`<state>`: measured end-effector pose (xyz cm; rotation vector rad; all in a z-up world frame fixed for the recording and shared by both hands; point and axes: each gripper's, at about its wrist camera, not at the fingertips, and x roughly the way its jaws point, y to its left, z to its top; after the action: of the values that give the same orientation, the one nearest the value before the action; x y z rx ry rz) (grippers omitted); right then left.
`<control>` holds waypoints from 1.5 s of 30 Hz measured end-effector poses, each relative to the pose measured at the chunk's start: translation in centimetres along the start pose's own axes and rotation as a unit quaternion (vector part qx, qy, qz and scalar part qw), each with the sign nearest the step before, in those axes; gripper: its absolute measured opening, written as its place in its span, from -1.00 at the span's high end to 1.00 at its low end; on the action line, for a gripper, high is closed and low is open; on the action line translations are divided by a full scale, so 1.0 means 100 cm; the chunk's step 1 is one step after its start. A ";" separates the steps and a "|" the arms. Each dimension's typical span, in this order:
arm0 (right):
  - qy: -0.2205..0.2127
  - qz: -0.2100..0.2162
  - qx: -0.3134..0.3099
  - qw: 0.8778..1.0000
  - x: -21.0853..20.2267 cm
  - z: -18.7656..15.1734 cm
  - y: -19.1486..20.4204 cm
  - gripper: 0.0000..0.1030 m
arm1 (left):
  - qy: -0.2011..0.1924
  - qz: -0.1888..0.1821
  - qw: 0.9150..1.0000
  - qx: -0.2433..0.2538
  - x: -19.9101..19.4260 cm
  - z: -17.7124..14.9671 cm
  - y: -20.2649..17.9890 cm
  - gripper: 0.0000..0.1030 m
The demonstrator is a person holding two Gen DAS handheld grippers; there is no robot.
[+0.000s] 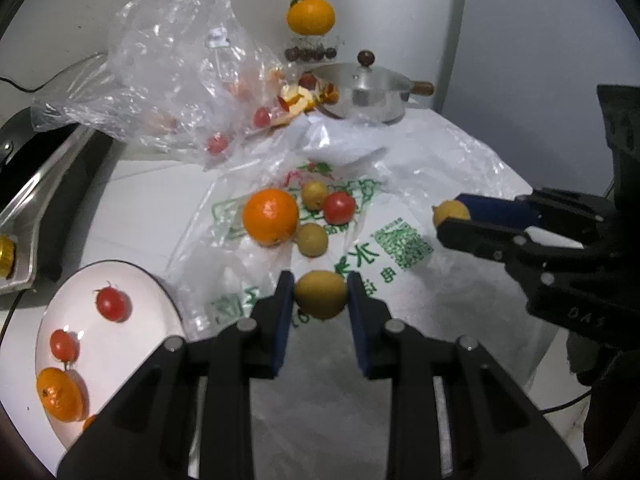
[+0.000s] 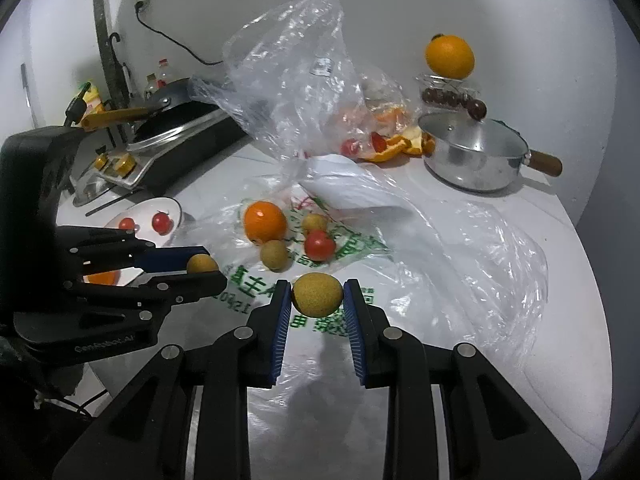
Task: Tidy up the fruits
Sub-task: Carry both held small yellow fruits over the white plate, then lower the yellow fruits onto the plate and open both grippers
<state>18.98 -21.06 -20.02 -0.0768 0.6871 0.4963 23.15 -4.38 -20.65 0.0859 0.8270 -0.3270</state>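
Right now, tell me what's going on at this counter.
A person is sorting fruit with a handheld gripper in each hand. The left gripper is shut on a small yellow-brown fruit, and the right gripper is shut on another one; both are held above the printed plastic bag. An orange, a tomato and two more small fruits lie on that bag. The white plate already holds tomatoes and an orange.

Counted: two tools (image 1: 320, 300) (image 2: 318, 300), each gripping one longan (image 1: 320, 295) (image 2: 318, 294); two longans (image 1: 315, 195) (image 1: 312, 239) loose; three whole oranges (image 1: 271, 216) (image 1: 311, 15) (image 1: 60, 394); one plate (image 1: 132, 344); one pot (image 1: 366, 92).
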 end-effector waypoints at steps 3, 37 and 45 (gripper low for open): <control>0.003 0.000 -0.012 1.000 -0.001 0.002 0.010 0.44 | -0.009 0.001 1.000 -0.004 -0.010 -0.002 0.004 0.46; 0.028 0.020 -0.087 0.996 0.032 0.034 0.130 0.44 | -0.058 0.089 0.994 -0.031 -0.063 -0.052 0.109 0.46; 0.042 0.023 -0.088 0.995 0.053 0.038 0.152 0.44 | -0.062 0.101 0.992 -0.035 -0.062 -0.061 0.131 0.46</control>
<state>17.74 -4.60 -18.97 -0.2497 0.7277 0.6011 19.10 10.86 -20.89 0.0826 0.6987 -0.1109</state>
